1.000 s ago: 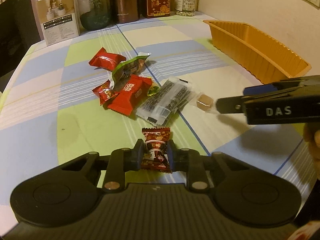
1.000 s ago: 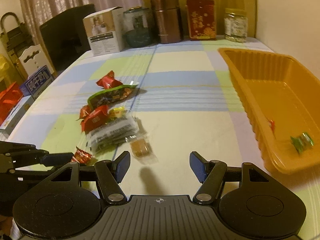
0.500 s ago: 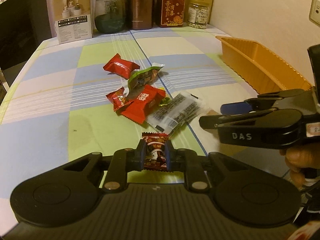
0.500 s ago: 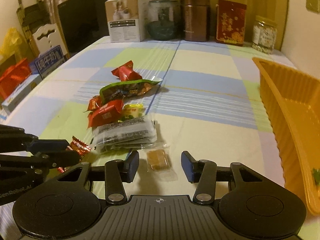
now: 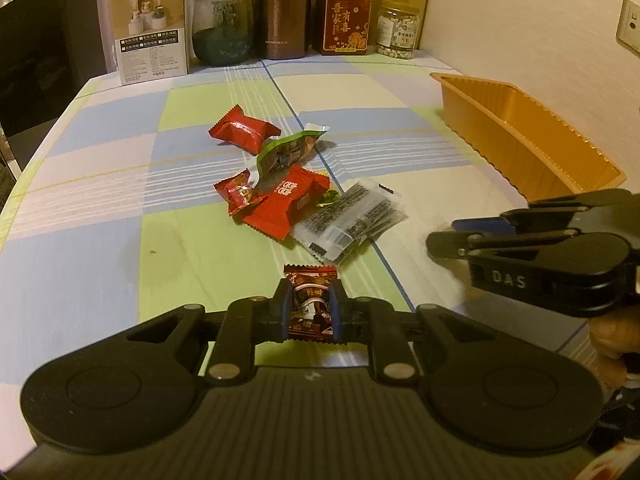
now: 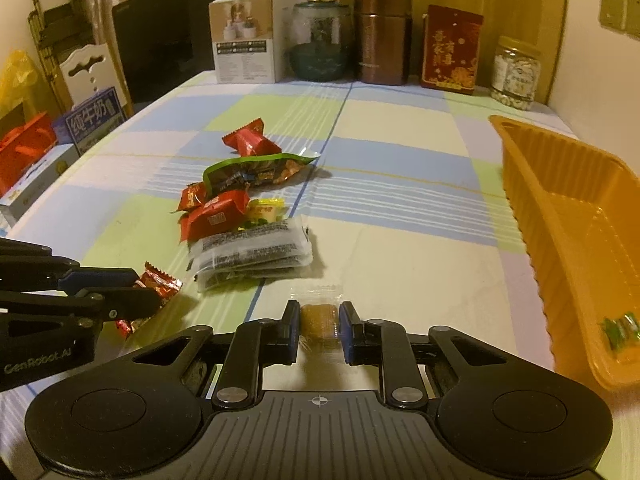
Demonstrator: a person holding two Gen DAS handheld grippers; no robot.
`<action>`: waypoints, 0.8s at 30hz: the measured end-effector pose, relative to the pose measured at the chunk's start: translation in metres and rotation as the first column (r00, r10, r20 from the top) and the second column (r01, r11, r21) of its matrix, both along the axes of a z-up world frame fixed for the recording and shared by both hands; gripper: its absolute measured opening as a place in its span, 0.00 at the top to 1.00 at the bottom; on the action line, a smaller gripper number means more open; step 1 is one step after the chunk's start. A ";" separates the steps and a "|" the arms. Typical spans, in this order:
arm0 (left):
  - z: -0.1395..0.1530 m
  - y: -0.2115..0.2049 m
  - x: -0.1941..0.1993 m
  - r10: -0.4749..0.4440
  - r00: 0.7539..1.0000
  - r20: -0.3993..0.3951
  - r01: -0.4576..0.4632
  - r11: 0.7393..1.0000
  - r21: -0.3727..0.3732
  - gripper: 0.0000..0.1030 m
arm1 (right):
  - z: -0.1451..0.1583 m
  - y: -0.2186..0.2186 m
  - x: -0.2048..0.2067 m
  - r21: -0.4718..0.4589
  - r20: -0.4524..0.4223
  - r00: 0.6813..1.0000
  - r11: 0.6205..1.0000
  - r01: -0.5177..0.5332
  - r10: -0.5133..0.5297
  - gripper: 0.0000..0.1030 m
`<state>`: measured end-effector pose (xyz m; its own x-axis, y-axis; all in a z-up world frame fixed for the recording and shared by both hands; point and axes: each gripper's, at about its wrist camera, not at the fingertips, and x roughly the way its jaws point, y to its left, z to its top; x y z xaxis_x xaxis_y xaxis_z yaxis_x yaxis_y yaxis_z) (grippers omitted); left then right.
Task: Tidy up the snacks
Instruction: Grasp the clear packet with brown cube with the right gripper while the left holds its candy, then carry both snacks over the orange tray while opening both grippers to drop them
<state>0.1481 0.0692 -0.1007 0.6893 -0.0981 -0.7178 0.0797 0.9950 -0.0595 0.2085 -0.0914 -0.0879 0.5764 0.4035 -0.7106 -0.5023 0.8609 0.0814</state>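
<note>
Snacks lie in a loose heap near the middle of the checked worktop [image 6: 400,248]: a red packet [image 6: 250,143] farthest back, a green bag [image 6: 256,171] in front of it, a larger red packet [image 5: 294,204] and a small red sweet [image 5: 238,196] beside that, a yellow sweet [image 6: 264,212] tucked in, and a stack of clear sachets with dark print [image 6: 252,254] nearest the claws. The left claw [image 5: 309,312] is clenched on a dark red wrapped candy [image 5: 310,304], its blue pads pressing both sides of the wrapper, the candy's top edge standing clear above the fingertips. The right claw [image 6: 319,326] is clenched on a tan candy in a clear wrapper [image 6: 318,320], low over the worktop just in front of the sachets. From the left wrist view the right claw [image 5: 448,236] comes in side-on from the right. An orange tray [image 6: 560,216] sits at the right edge of the worktop, with 1 green sweet [image 6: 618,326] in its near end. At the far edge stand a white box [image 6: 248,40], a glass jar [image 6: 318,42], a brown canister [image 6: 382,36], a red box [image 6: 452,50] and a clear jar of pale pieces [image 6: 516,74].
</note>
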 end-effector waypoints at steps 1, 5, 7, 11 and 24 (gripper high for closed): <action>0.001 0.000 -0.002 0.001 1.000 0.001 -0.001 1.000 -0.003 0.84 | 0.002 -0.002 -0.003 0.005 0.004 1.000 1.000 0.006 -0.006 0.80; 0.006 -0.003 -0.008 0.000 1.000 0.008 0.000 1.000 -0.022 0.84 | 0.012 -0.011 -0.012 0.028 0.022 0.999 0.999 0.044 -0.045 0.80; 0.010 -0.005 -0.013 -0.007 1.000 0.014 0.007 1.000 -0.030 0.84 | 0.018 -0.017 -0.018 0.045 0.029 0.997 0.997 0.066 -0.068 0.80; 0.019 -0.014 -0.019 -0.020 0.999 0.031 0.021 0.999 -0.035 0.84 | 0.026 -0.031 -0.031 0.063 0.044 0.992 0.992 0.112 -0.115 0.80; 0.052 -0.054 -0.024 -0.067 0.993 0.100 0.073 0.995 -0.064 0.84 | 0.055 -0.074 -0.055 0.116 0.066 0.972 0.969 0.218 -0.227 0.80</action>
<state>0.1239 0.0152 -0.0486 0.7453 -0.1942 -0.6378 0.1577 0.9808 -0.1144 0.1530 -0.1656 -0.0333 0.7125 0.3302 -0.6191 -0.3075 0.9401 0.1474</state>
